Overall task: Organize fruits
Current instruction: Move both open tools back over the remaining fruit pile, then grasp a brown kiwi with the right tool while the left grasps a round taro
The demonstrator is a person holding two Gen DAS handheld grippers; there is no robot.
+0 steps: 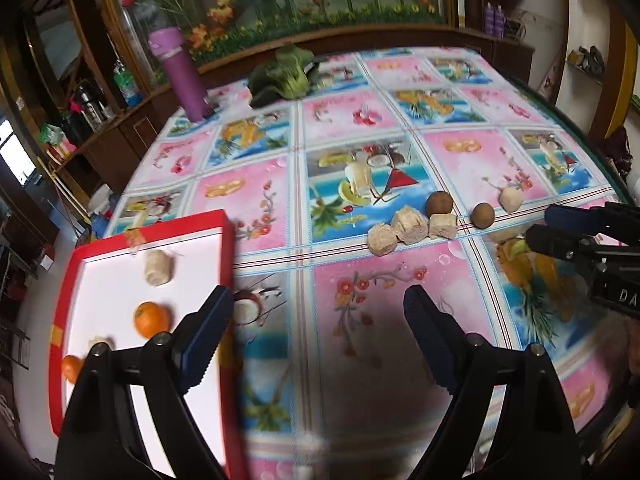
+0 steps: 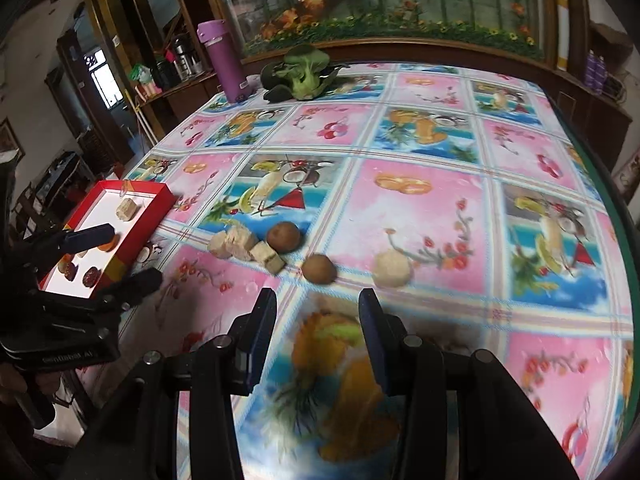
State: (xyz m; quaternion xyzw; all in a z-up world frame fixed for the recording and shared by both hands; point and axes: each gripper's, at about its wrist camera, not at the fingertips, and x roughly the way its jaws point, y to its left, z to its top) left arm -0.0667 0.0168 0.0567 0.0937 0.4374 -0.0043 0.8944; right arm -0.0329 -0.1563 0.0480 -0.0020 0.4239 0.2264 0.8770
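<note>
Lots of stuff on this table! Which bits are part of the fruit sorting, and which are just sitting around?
Part of the job:
- red tray
- orange in the tray
- two brown fruits on the cloth
- pale chunks beside them

Just lying about:
- purple bottle
- leafy greens
- patterned tablecloth

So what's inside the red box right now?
The red box holds a pale beige chunk, an orange, a second orange partly behind the left gripper, and small dark round pieces. The gripper's frame covers the rest.
</note>
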